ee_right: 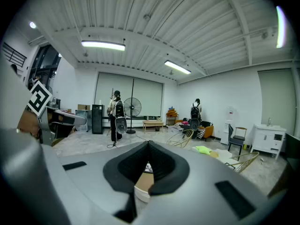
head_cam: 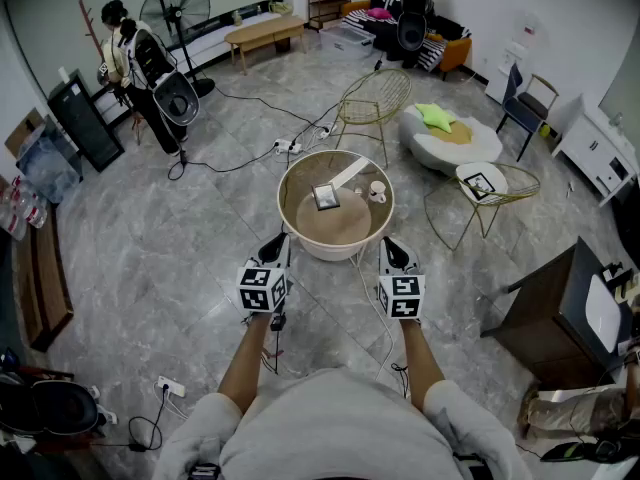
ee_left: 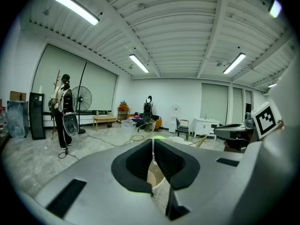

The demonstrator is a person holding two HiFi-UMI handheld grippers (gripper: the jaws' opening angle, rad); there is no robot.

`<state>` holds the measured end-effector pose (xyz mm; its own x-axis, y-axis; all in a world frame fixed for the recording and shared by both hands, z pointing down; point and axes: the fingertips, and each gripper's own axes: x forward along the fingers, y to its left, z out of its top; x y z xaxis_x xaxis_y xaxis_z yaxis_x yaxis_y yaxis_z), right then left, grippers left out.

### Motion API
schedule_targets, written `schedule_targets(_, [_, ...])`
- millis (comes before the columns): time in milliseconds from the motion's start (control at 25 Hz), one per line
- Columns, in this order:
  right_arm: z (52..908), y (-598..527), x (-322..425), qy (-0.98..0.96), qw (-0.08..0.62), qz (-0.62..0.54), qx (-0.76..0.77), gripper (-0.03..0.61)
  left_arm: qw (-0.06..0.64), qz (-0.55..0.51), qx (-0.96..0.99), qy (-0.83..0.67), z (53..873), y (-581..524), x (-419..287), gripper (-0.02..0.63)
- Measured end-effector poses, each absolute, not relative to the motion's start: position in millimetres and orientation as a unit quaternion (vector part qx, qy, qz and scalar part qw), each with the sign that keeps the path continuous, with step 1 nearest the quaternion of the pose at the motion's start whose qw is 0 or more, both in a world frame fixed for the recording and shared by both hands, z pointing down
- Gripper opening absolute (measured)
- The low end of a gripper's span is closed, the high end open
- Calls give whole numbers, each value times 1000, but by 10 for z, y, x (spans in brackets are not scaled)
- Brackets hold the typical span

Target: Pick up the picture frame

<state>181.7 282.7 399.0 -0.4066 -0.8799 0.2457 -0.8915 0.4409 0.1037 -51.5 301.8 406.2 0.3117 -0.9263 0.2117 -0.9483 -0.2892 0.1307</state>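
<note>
Nothing done yet: the picture frame [head_cam: 326,197] lies untouched on the round table [head_cam: 335,228], left tongs [head_cam: 272,243] and right tongs [head_cam: 392,249] both closed together, empty, short of its near rim; reach, clamp and lift remain.
</note>
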Motion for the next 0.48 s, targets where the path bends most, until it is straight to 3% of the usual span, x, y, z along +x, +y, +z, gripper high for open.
schedule_targets(480, [4045, 2792, 1917, -841, 137, 24, 523, 0, 122, 53, 797, -589, 4151, 2991, -378, 23])
